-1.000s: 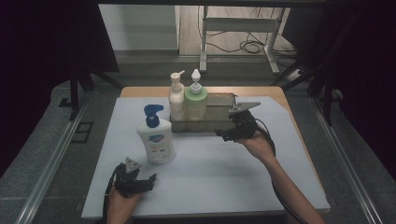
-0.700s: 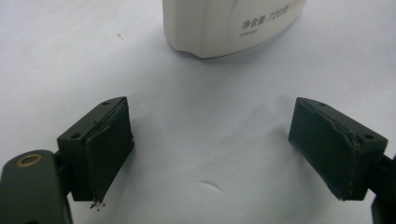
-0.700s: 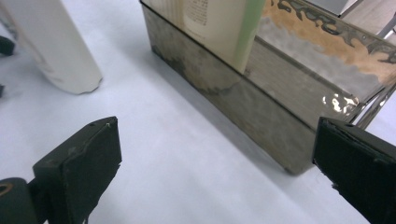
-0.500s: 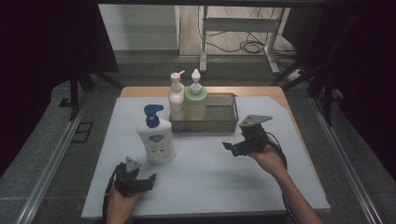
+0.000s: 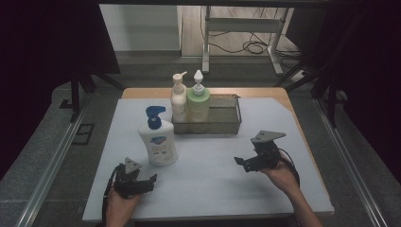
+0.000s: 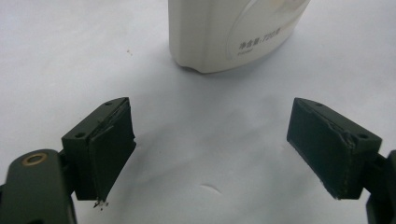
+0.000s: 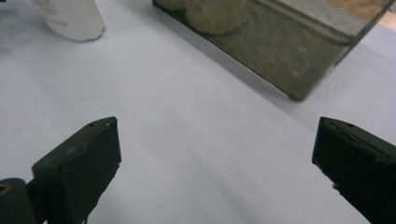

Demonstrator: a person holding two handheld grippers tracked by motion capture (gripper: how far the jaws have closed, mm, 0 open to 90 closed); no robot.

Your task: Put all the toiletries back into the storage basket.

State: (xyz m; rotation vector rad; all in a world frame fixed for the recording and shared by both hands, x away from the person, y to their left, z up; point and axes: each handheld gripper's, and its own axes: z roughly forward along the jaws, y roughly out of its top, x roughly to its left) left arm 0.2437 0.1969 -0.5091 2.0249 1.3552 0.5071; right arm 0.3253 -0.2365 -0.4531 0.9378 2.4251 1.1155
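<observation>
A white pump bottle with a blue head point(image 5: 158, 142) stands on the pale mat, and its base point(image 6: 224, 32) rises just beyond my left gripper's jaws. My left gripper point(image 5: 149, 181) point(image 6: 210, 154) rests low at the front left, open and empty. A metal mesh tray point(image 5: 222, 124) point(image 7: 280, 51) at the back holds a cream bottle point(image 5: 178, 97) and a green bottle point(image 5: 198, 101) at its left end. My right gripper point(image 5: 240, 164) point(image 7: 215, 158) hovers over bare mat in front of the tray's right half. Its jaws have just been opening and stand open, with nothing between them.
The pale mat point(image 5: 213, 189) covers a wooden table whose edge point(image 5: 283, 92) shows at the back right. Metal rails point(image 5: 52, 161) run along both sides of the table. A desk frame and cables point(image 5: 246, 45) lie on the floor behind.
My right gripper has drawn back from the tray's right end toward the person and sunk closer to the mat. The left gripper and the bottles have stayed put.
</observation>
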